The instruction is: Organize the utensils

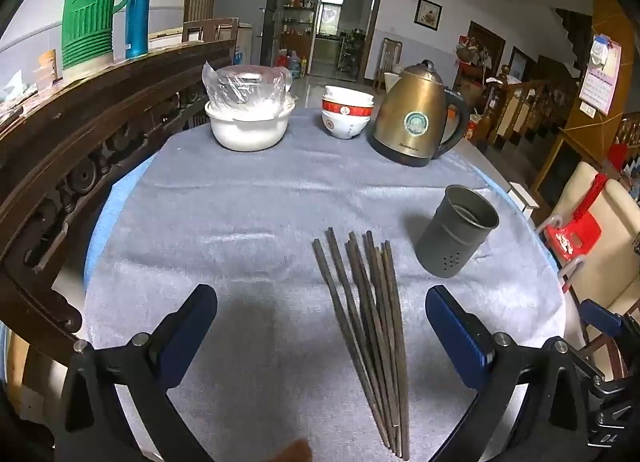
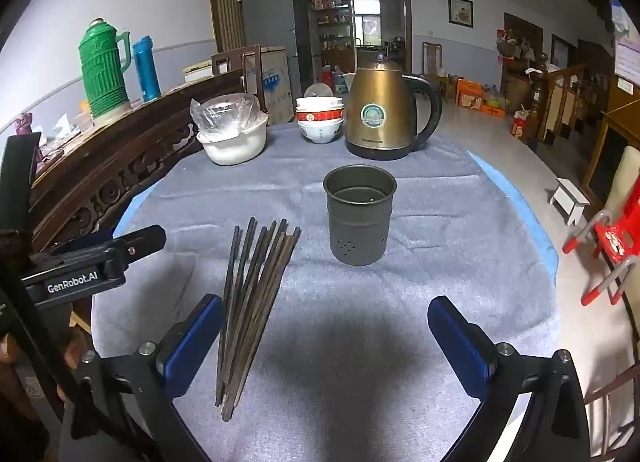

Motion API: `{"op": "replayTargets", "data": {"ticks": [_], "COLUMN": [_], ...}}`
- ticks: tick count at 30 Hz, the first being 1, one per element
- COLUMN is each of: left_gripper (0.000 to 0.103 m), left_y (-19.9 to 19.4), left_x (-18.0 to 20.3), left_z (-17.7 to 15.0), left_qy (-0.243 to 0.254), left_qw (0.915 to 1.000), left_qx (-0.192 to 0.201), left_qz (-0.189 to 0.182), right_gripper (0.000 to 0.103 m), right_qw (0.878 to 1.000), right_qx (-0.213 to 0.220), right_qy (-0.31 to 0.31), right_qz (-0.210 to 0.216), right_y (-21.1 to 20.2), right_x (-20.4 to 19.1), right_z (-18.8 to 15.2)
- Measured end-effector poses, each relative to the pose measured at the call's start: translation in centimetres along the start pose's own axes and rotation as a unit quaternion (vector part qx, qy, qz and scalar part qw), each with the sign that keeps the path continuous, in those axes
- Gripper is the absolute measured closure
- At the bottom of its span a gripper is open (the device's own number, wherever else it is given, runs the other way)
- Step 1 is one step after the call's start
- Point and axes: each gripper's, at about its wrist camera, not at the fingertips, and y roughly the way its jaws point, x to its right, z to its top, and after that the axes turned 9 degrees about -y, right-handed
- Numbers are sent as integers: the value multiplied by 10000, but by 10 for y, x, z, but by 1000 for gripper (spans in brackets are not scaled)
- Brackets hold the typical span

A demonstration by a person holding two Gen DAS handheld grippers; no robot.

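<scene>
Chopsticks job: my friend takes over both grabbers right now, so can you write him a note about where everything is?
Left gripper: open, empty, above the cloth.
Right gripper: open, empty.
Chopsticks: all lying loose in a fanned bundle on the grey cloth, none picked up.
Grey metal holder: upright and empty, beside the chopsticks, in front of the kettle.
Done: nothing yet.
Left: put the chopsticks into the holder.

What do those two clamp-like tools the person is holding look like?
Both are black plastic frames with silver pivot bolts. The left gripper and right gripper each end in two flat fingers faced with ribbed blue pads. In the right wrist view, the left one's body carries white lettering, "GenRobot.AI".
</scene>
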Motion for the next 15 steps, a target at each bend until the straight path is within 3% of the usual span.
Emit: {"op": "replayTargets", "data": {"ticks": [2, 15], "left_gripper": [0, 0], "left_y": [3, 11], "left_x": [1, -10], "left_z": [3, -10], "left_qy": [18, 54], "left_qw": [9999, 9998], "left_qx": [-131, -82], "left_qz": [13, 196], "right_gripper": [0, 0], "right_qw": [10000, 9996], "right_qx": [-27, -220], "right_qy": [32, -19], "right_qz": [41, 176], "right_y": [0, 12], "right_x": [-1, -10], "right_z": [0, 0]}}
